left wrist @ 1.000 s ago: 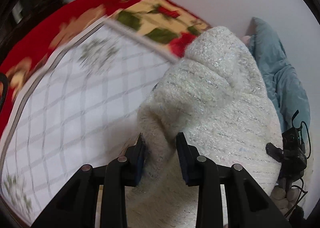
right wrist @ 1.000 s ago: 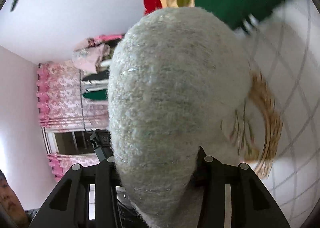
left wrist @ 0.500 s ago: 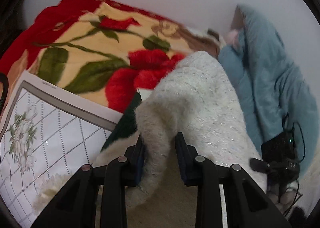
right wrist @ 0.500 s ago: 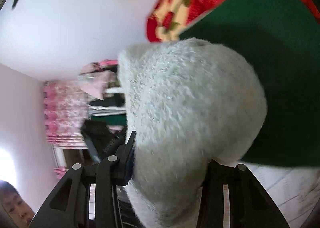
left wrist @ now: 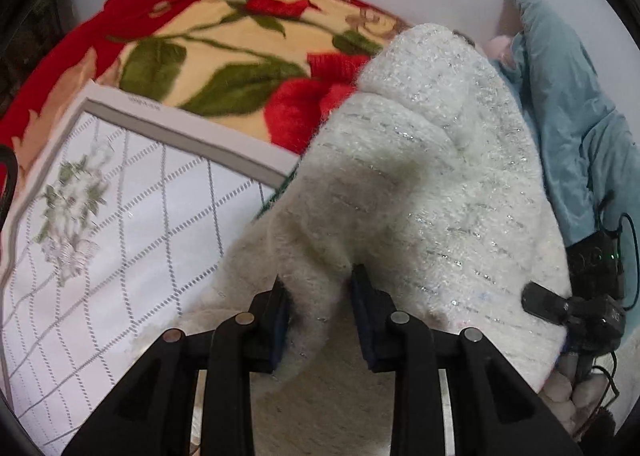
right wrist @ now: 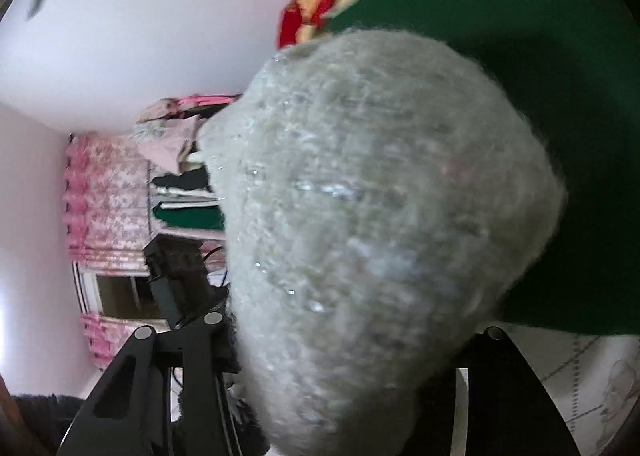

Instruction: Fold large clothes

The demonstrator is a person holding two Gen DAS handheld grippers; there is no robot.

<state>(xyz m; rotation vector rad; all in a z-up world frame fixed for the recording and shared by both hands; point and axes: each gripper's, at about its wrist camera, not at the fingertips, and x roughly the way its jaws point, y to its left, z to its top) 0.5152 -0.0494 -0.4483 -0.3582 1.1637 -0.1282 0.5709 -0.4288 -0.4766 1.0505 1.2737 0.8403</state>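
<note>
Fuzzy sweater [left wrist: 420,183] between hand-held gripper [left wrist: 320,308] fingers

Bed surface is showing as a white quilted sheet with grey lattice lines and a pale flower print [left wrist: 132,223], filling the lower left of the left wrist frame. A plush red and cream blanket with a rose pattern [left wrist: 224,55] is lying behind it across the upper left. A crumpled pale blue quilt [left wrist: 568,111] is resting along the right edge. A fluffy white knitted sweater with silver threads [left wrist: 432,191] is draping over the sheet at centre. A dark green cloth [right wrist: 520,67] is spreading across the upper right of the right wrist frame.
</note>
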